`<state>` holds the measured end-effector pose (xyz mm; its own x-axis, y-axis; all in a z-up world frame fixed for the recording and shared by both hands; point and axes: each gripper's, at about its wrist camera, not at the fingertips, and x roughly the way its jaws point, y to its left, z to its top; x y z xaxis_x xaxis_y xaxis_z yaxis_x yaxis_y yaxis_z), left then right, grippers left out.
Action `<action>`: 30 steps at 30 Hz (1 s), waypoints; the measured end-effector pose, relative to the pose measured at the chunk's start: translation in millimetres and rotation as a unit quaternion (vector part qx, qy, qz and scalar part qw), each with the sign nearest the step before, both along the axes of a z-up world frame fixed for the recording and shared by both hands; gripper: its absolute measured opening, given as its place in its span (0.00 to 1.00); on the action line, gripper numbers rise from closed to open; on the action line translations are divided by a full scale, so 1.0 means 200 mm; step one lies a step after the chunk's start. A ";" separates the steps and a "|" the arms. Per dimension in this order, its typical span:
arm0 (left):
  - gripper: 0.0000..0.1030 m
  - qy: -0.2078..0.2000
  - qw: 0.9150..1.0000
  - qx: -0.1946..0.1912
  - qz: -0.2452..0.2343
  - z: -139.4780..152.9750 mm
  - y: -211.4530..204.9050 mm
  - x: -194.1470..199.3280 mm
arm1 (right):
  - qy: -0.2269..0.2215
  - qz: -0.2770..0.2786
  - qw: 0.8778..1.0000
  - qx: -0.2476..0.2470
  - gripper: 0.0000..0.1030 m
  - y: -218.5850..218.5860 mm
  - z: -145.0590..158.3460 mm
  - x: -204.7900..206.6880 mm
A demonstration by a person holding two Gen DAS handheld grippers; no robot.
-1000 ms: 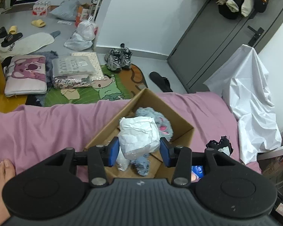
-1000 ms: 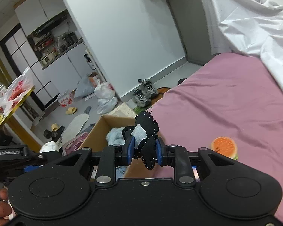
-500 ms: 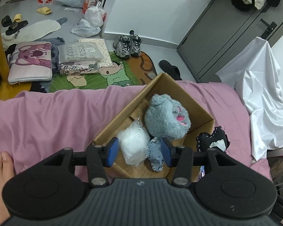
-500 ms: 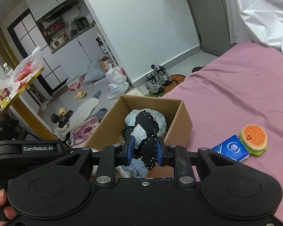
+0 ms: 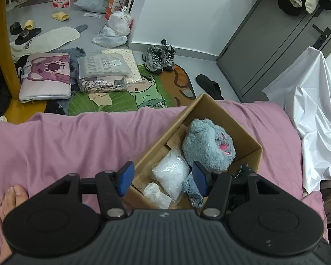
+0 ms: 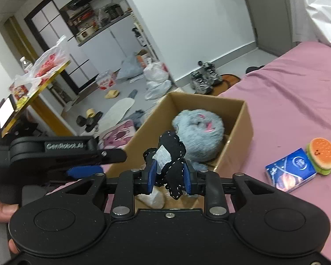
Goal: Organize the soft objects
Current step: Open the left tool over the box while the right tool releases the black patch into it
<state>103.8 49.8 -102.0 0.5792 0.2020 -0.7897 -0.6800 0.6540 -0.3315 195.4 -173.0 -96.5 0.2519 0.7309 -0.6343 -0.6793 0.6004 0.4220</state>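
A cardboard box [image 5: 218, 112] sits on the pink bed [image 5: 77, 141]. Inside lie a grey-blue plush toy [image 5: 207, 145], a white crinkly soft bag [image 5: 171, 173] and a small denim piece [image 5: 193, 191]. My left gripper [image 5: 163, 180] is open and empty above the box's near corner. My right gripper [image 6: 168, 177] is shut on a black stitched soft toy [image 6: 171, 152] with a white tag and holds it over the near end of the box [image 6: 240, 114], in front of the plush toy [image 6: 198, 132]. The left gripper's body [image 6: 66, 152] shows at left in the right wrist view.
A blue tissue pack [image 6: 290, 172] and a burger-shaped toy [image 6: 322, 155] lie on the bed right of the box. A white sheet [image 5: 313, 119] hangs at the bed's right. A bare foot [image 5: 11, 201] rests at left. Shoes, bags and a mat cover the floor beyond.
My left gripper let the white bag drop into the box and now stands open. My right gripper carried the black toy left to above the box.
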 end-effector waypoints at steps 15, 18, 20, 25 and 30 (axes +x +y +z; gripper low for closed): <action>0.74 -0.041 0.998 0.049 -0.024 0.13 -0.07 -0.04 | -0.024 -0.061 0.998 -0.003 0.85 -0.17 0.06 0.08; 0.79 -0.033 0.996 0.070 -0.037 0.16 -0.11 -0.02 | -0.032 -0.080 0.996 -0.013 0.88 -0.19 0.06 0.10; 0.82 -0.034 0.996 0.068 -0.052 0.17 -0.14 -0.01 | -0.036 -0.082 0.996 -0.014 0.90 -0.19 0.06 0.10; 0.91 -0.030 0.995 0.061 -0.076 0.18 -0.18 0.01 | -0.039 -0.084 0.996 -0.012 0.98 -0.21 0.07 0.12; 0.99 -0.034 0.993 0.073 -0.083 0.21 -0.23 0.02 | -0.026 -0.088 0.996 -0.010 1.00 -0.24 0.06 0.14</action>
<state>108.6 3.1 -60.2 0.6656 0.2099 -0.7162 -0.5386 0.7994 -0.2663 223.9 -222.0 -84.5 0.4078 0.6606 -0.6303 -0.5845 0.7192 0.3757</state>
